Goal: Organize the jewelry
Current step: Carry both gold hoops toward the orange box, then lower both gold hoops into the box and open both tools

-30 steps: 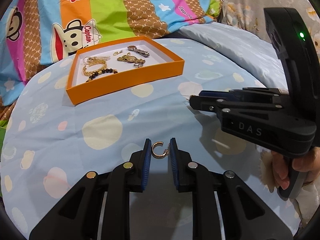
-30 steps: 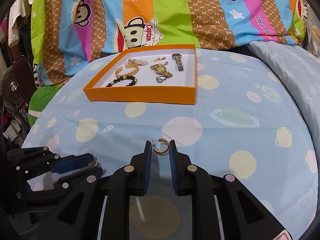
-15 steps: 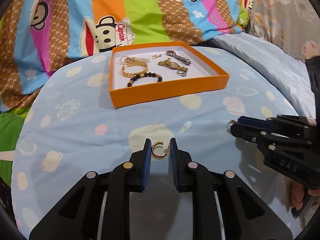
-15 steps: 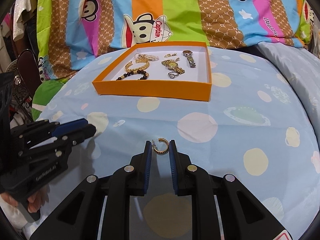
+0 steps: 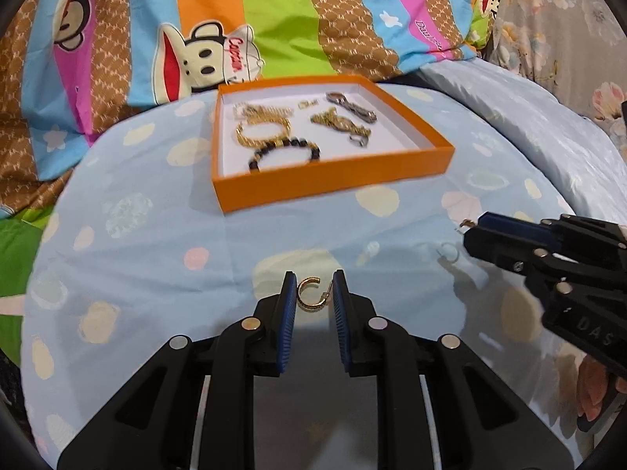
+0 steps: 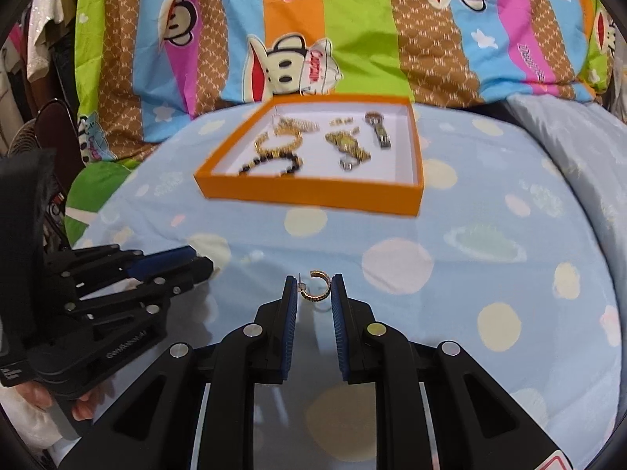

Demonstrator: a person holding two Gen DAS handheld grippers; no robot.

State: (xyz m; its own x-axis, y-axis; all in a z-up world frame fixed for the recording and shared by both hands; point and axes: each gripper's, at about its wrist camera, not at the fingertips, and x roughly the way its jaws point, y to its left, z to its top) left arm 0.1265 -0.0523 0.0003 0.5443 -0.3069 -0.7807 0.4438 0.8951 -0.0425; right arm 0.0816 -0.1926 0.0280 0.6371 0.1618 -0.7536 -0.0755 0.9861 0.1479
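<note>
My left gripper [image 5: 313,293] is shut on a gold hoop earring [image 5: 309,294], held between its blue pads above the blue spotted sheet. My right gripper [image 6: 314,291] is shut on a second gold hoop earring [image 6: 315,288]. The orange box [image 5: 333,180] lies ahead with a white floor; it holds gold chains, a black bead bracelet [image 5: 286,150] and watches [image 5: 348,107]. It also shows in the right wrist view [image 6: 313,196]. The right gripper appears at the right of the left wrist view [image 5: 470,231], the left gripper at the left of the right wrist view [image 6: 203,264].
A striped monkey-print quilt [image 5: 274,19] rises behind the box. A pale blue pillow [image 5: 529,117] lies to the right. A small silver ring [image 5: 448,252] lies on the sheet near the right gripper's tip. A fan and clutter [image 6: 23,137] stand off the bed's left.
Both grippers have moved forward toward the orange box, each still holding its earring. The box looks larger and nearer in both views.
</note>
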